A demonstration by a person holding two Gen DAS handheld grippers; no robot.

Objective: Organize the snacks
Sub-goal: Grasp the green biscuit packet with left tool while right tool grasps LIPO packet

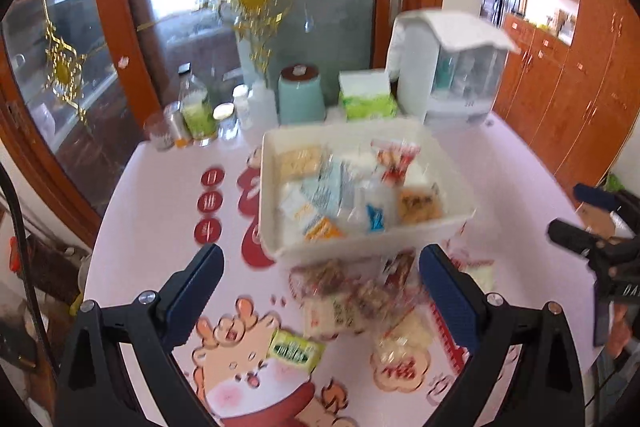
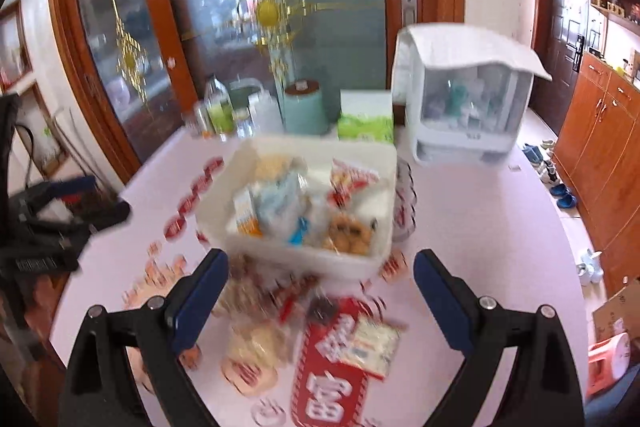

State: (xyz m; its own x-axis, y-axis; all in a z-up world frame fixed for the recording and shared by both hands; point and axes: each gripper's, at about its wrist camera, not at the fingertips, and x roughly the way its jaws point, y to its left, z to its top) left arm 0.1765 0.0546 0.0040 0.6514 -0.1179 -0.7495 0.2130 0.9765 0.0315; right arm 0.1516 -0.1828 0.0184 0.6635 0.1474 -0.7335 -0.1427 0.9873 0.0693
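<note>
A white plastic bin (image 1: 280, 239) (image 2: 304, 259) holding several snack packets stands mid-table. In front of it lie loose snacks: clear-wrapped pastries (image 1: 340, 291) (image 2: 256, 339), a green-yellow packet (image 1: 295, 350) and a white packet (image 2: 370, 345). My left gripper (image 1: 320, 279) hovers open above the loose pile, with nothing between its blue pads. My right gripper (image 2: 320, 283) is open too, above the same pile just short of the bin. The right gripper's black body (image 1: 592, 247) shows at the right edge of the left wrist view. Both views are motion-blurred.
Behind the bin stand a teal canister (image 1: 301, 95), a green tissue pack (image 1: 366, 95), a white cabinet-like appliance (image 1: 448, 67) and several jars (image 1: 192, 115). The pink table (image 1: 160, 227) carries red cartoon prints. A glass door and wooden cupboards (image 1: 560, 87) lie beyond.
</note>
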